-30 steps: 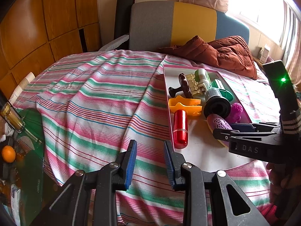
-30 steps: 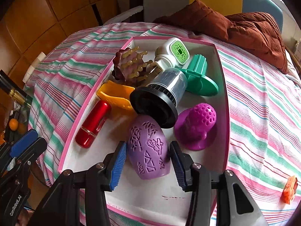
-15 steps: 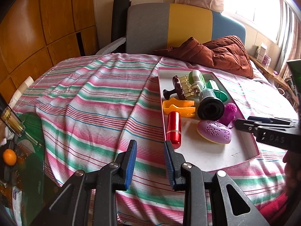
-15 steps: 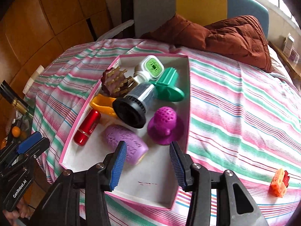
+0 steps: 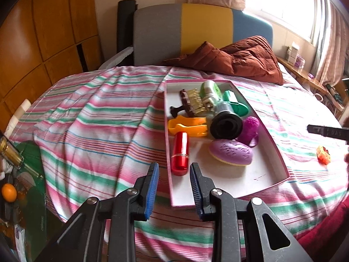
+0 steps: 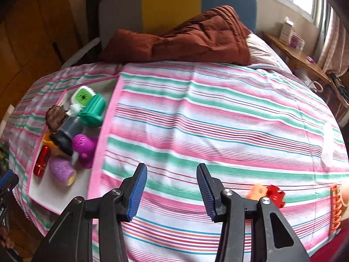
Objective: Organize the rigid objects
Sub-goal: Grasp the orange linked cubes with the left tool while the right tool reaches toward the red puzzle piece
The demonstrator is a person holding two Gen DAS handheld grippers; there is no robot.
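Left wrist view – A: Where do the things sit?
B: In a white tray with a pink rim (image 5: 281,159) on the striped bed cover (image 5: 98,120). A red cylinder (image 5: 180,152) lies along its near left wall, with a purple oval brush (image 5: 231,152) beside it. Behind them are a yellow piece (image 5: 189,126), a black-ended cylinder (image 5: 226,126), a magenta knob (image 5: 250,128), a green piece (image 5: 237,107) and a brown brush (image 5: 189,104).
A: And the left hand-held gripper (image 5: 173,168)?
B: It is over the tray's near corner. Its blue pads stand a little apart with nothing between them.
A: The right hand-held gripper (image 6: 170,168)?
B: Its jaws are spread wider and also empty. It points down at bare striped cover, with the tray off to its left.
A: Anything outside the tray?
B: A small orange and red toy (image 6: 266,193) lies on the cover just right of that gripper. An orange grid piece (image 6: 336,209) is at the frame's right edge. A brown quilt (image 6: 196,39) is heaped at the head of the bed.
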